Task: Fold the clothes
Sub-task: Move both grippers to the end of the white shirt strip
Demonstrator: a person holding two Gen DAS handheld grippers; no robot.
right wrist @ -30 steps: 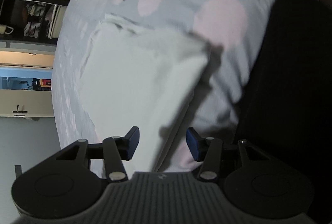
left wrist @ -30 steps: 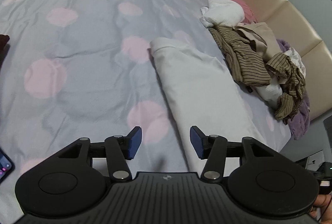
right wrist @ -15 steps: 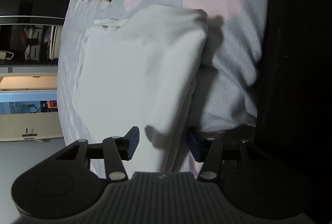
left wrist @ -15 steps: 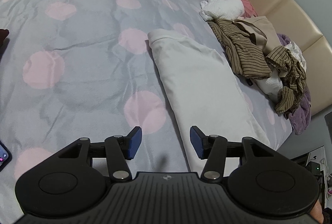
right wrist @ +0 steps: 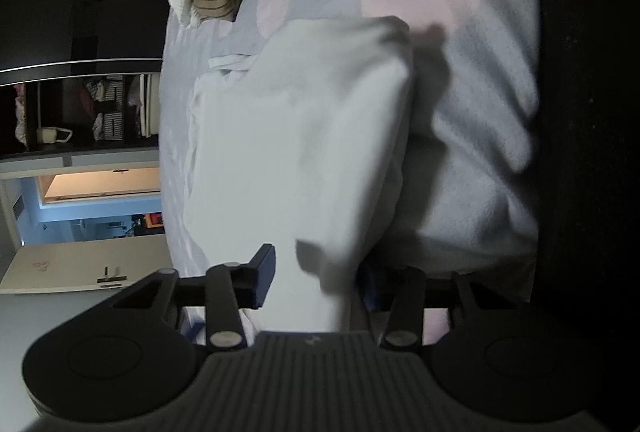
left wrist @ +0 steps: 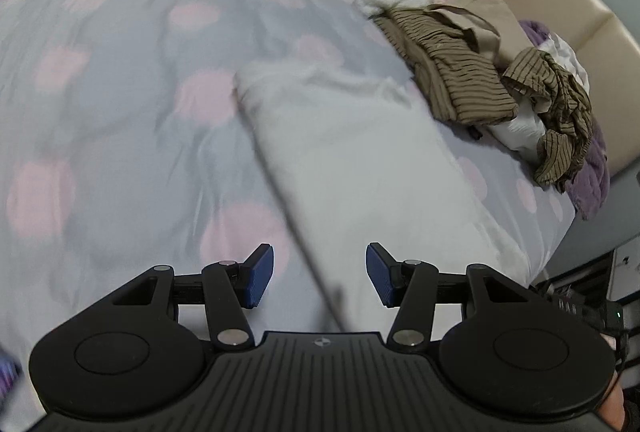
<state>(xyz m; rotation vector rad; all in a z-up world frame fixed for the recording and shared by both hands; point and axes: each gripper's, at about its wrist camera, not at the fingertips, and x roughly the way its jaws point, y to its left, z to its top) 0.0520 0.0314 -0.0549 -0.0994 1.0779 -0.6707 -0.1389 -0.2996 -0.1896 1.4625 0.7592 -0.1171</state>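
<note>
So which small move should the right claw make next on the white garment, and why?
Probably finish closing. The right claw has just been closing, with the near corner of the white garment between its jaws. The left claw is open and empty.

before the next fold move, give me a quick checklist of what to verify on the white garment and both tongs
1. Right tongs around the near end of the white garment: ok, cloth sits between the fingers, whose jaws have just been closing.
2. Right pads pressing the cloth: cannot tell, the far pad is hidden behind fabric.
3. Left tongs empty: ok, jaws apart above the garment's long edge, nothing gripped.
4. Garment folded lengthwise into a strip: ok, though its far end looks rumpled.
5. Bedspread beside the strip free for folding: ok.
6. Pile of unfolded clothes apart from the garment: cannot tell, the striped piece lies right at its far corner.
</note>
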